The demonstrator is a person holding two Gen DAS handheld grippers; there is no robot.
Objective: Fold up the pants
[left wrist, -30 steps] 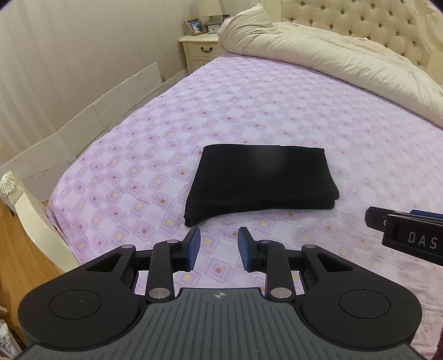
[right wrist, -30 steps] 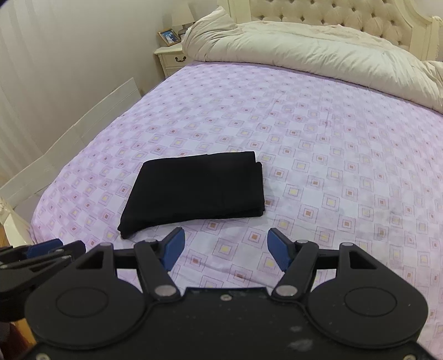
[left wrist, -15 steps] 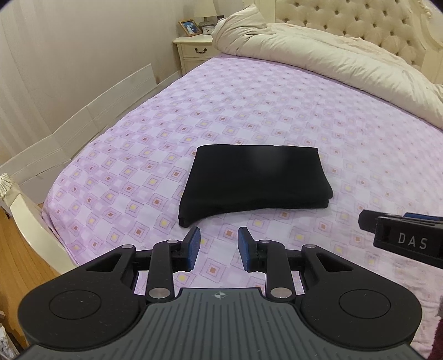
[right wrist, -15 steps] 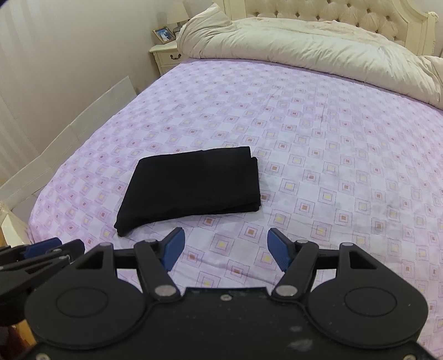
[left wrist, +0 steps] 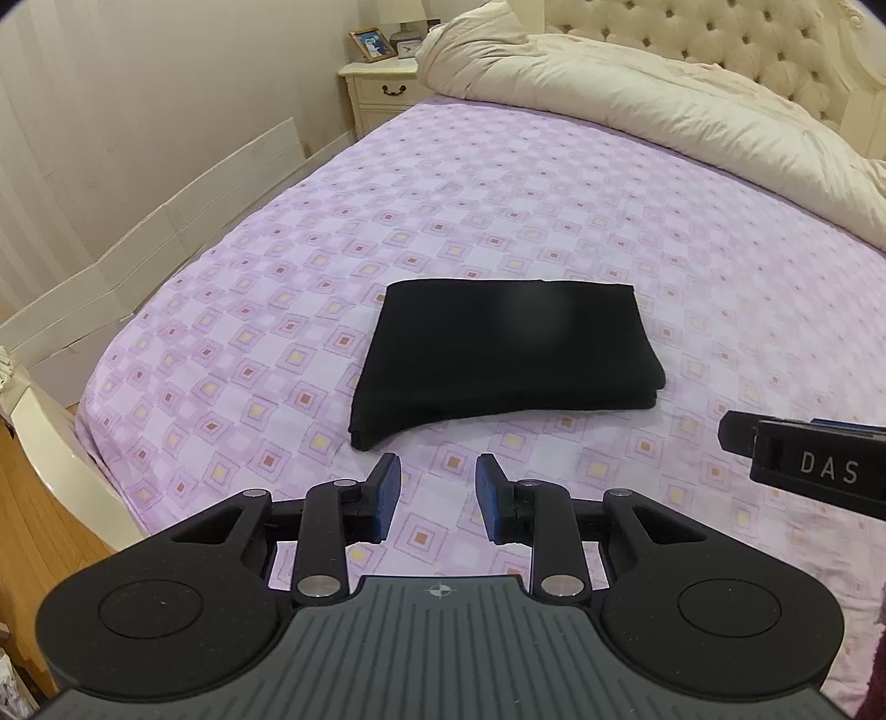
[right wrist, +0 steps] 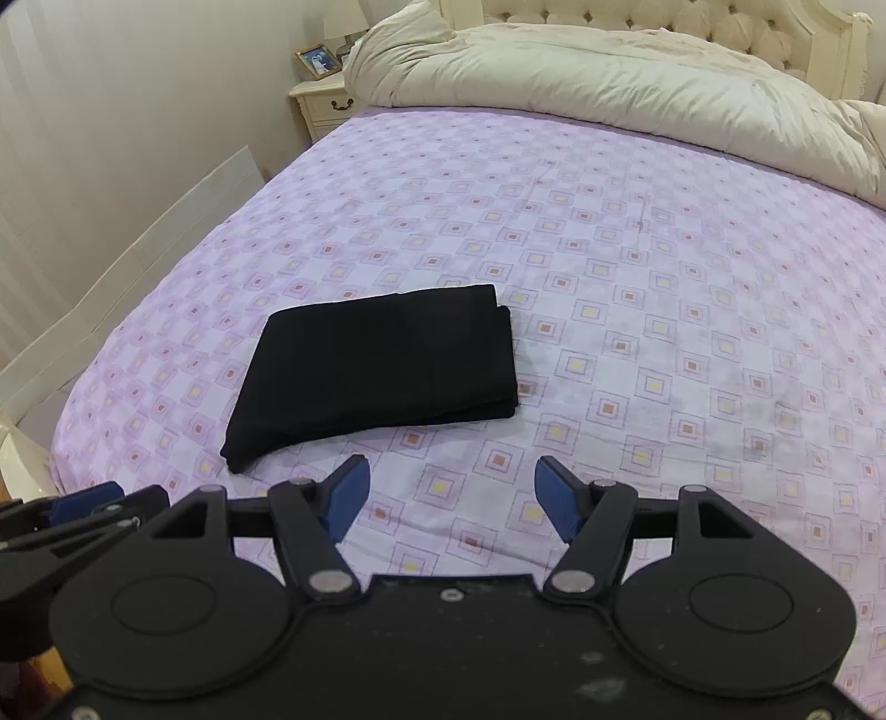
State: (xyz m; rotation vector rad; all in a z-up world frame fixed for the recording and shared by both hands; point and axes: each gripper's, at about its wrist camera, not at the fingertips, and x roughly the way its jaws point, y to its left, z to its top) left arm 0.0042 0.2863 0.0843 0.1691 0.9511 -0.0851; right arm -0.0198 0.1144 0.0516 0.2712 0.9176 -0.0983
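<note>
The black pants (left wrist: 506,354) lie folded into a flat rectangle on the purple checked bed sheet (left wrist: 498,183); they also show in the right wrist view (right wrist: 376,371). My left gripper (left wrist: 437,490) is open and empty, held above the sheet just short of the pants' near edge. My right gripper (right wrist: 451,490) is open wider, empty, and sits back from the pants' near right corner. Each gripper shows at the edge of the other's view: the right one (left wrist: 803,459) and the left one (right wrist: 72,515).
A cream duvet (left wrist: 664,105) is bunched at the head of the bed under a tufted headboard (left wrist: 720,39). A nightstand (left wrist: 382,94) with a photo frame stands at the far left. White boards (left wrist: 166,221) lean along the left wall. The wooden footboard (left wrist: 50,459) edges the bed's near left.
Both grippers have drawn back and up a little from the pants, so the pants look smaller and farther. The jaws have not changed.
</note>
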